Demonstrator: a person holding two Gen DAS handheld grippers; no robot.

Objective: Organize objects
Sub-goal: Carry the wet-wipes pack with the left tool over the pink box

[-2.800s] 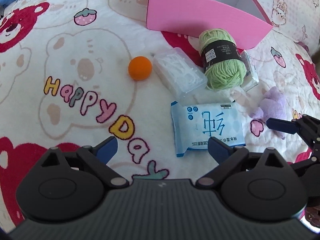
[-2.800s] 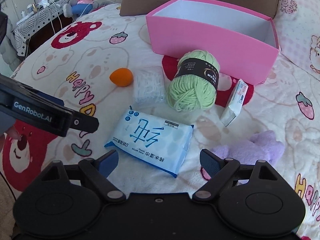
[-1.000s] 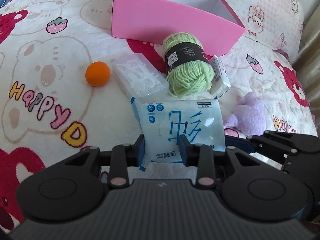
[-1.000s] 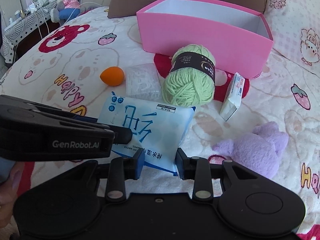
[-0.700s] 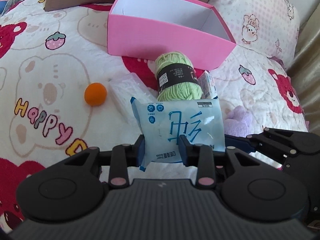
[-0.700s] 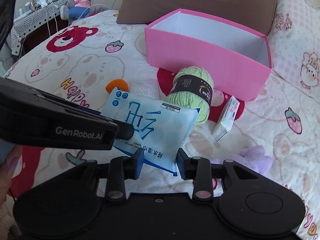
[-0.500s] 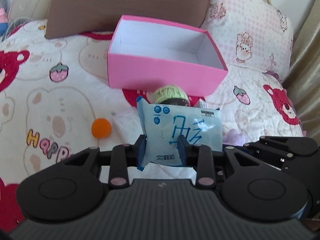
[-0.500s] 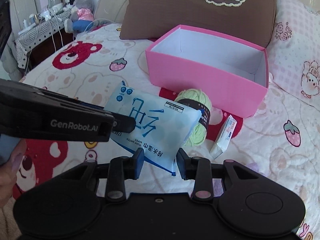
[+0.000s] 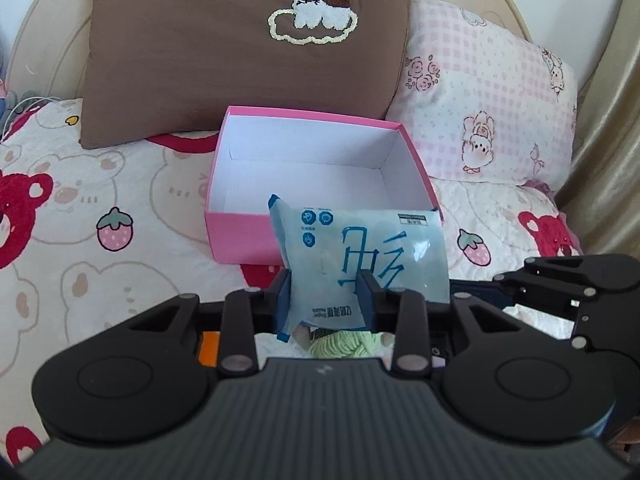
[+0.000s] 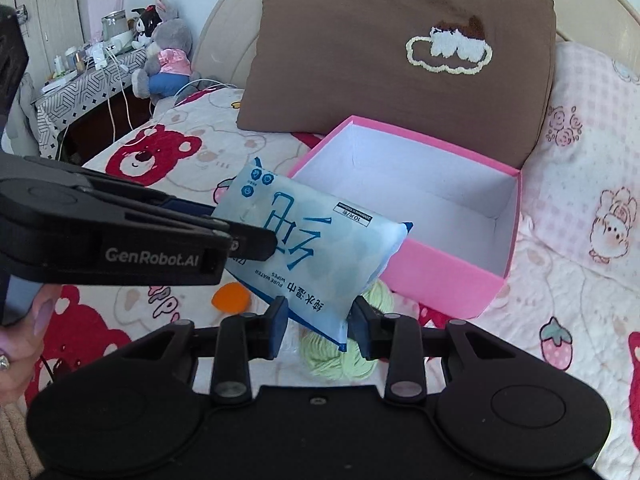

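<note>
Both grippers, left gripper (image 9: 325,295) and right gripper (image 10: 318,320), clamp the wipes pack (image 10: 316,248) mid-frame before the empty pink box (image 10: 440,264) (yarn (image 10: 344,354), orange ball (image 10: 231,298) unsorted).

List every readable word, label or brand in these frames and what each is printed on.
"GenRobot.AI": side of the left tongs.
"PURE WATER WIPES", upside down: blue wipes pack.
"10片/包": the pack's small label; the line beneath is too small to read.
Large blue Chinese character on the pack: stylised, unclear.
</note>
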